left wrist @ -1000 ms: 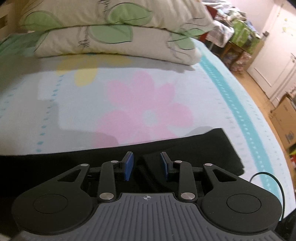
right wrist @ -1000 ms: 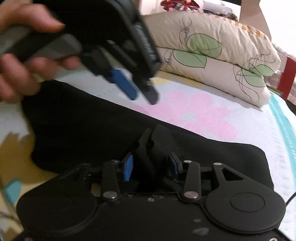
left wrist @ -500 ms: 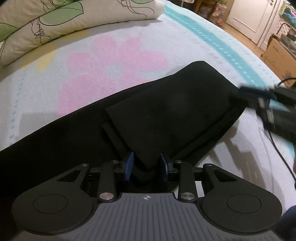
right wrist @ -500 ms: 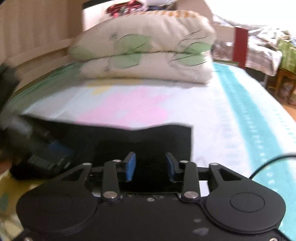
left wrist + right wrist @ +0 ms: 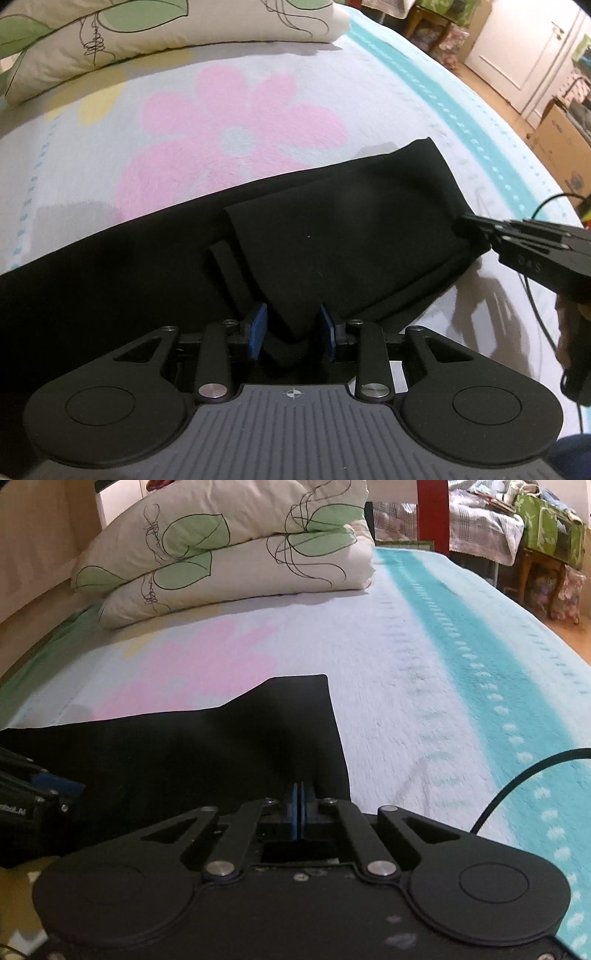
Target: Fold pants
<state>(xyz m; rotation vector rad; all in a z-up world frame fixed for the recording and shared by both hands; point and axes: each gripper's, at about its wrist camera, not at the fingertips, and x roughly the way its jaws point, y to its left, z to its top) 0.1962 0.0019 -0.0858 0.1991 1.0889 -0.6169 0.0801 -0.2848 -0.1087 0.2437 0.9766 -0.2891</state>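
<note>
Black pants (image 5: 332, 229) lie across a flower-print bedspread (image 5: 229, 122), and we take the large pink flower (image 5: 236, 129) on that spread as our reference mark. We find the garment on the near side of the flower, its upper edge overlapping the lowest petals, with one part doubled back over the rest so that a folded edge runs down toward the left gripper (image 5: 291, 328).

We note that the left gripper, directly below the flower in its own view, has its blue pads (image 5: 257, 328) set partly apart with a bunched fold of the black cloth between them; the cloth fills the gap and both pads bear on it, so we record a grip on the pants.

We observe the right gripper (image 5: 298, 812) to the right of the flower, at the pants' squared end (image 5: 306, 709). Its two blue pads stand together with no gap that we can see (the closing movement has run its course). The pad tips sit against the lower edge of the cloth, though we cannot tell whether any fabric is pinched between them. In the left wrist view this same gripper (image 5: 476, 225) reaches in from the right and meets the right-hand edge of the garment.

Two leaf-print pillows (image 5: 229, 546) are stacked beyond the flower, at the head of the bed. A black cable (image 5: 517, 775) crosses the teal stripe (image 5: 480, 646) to the flower's right.
</note>
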